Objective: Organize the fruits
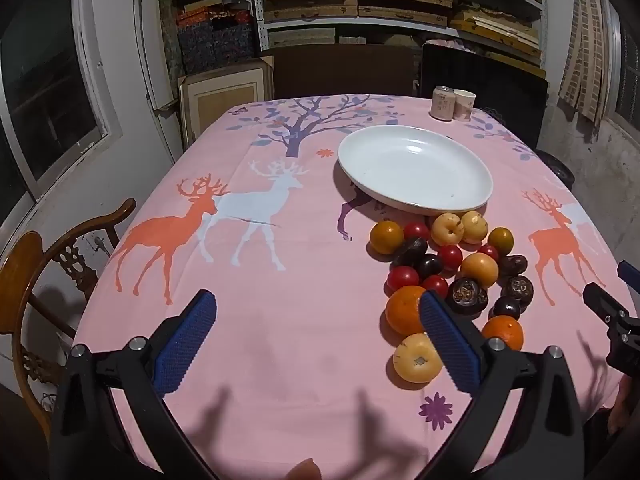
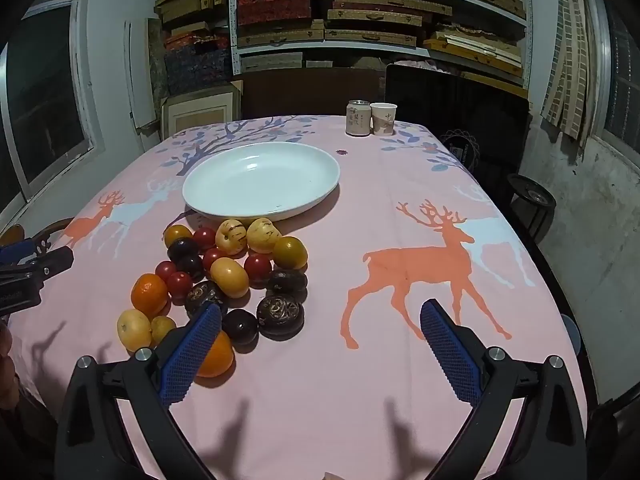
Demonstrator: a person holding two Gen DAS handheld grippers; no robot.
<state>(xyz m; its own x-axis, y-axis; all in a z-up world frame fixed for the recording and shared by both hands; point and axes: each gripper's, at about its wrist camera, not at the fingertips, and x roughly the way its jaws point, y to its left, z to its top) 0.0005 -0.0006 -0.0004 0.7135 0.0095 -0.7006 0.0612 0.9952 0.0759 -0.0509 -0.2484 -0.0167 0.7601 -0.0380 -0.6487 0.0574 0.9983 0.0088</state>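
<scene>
Left tongs [image 1: 316,340]: spread fully wide, nothing between the blue pads; angled down over bare cloth, left of the fruit.
Right tongs [image 2: 320,348]: spread fully wide, holding nothing; angled down over the printed orange deer, right of the fruit.
Worktop [image 2: 360,400]: covered by a pink cloth printed with deer and a tree.
Plate [image 2: 224,200]: white, oval, shallow; sits on the worktop just beyond the fruit; no fruit in it.
Fruit pile [image 2: 224,272]: one loose cluster on the cloth between the plate and the near edge, its far pieces close under the plate rim.
Pile contents: two oranges [image 1: 404,310], small red tomatoes [image 2: 258,266], pale yellow round fruits [image 2: 134,330], amber fruits, dark purple pieces.
Progress: judged not started; every visible piece lies on the cloth and the plate is bare.
Remaining: the whole pile is left to move or sort, presumably into the plate.
Bystander items: a can [image 2: 357,118] and a paper cup [image 2: 383,119] stand together at the far edge, well apart from the fruit.
Hidden: the left pad of the right tongs covers part of the nearest orange; the right pad of the left tongs overlaps the other orange.
Cut off: each view shows only a corner of the opposite tongs at its edge.
Hard to make out: the dark purple fruits cannot be identified by kind; pieces may lie beneath others.
</scene>
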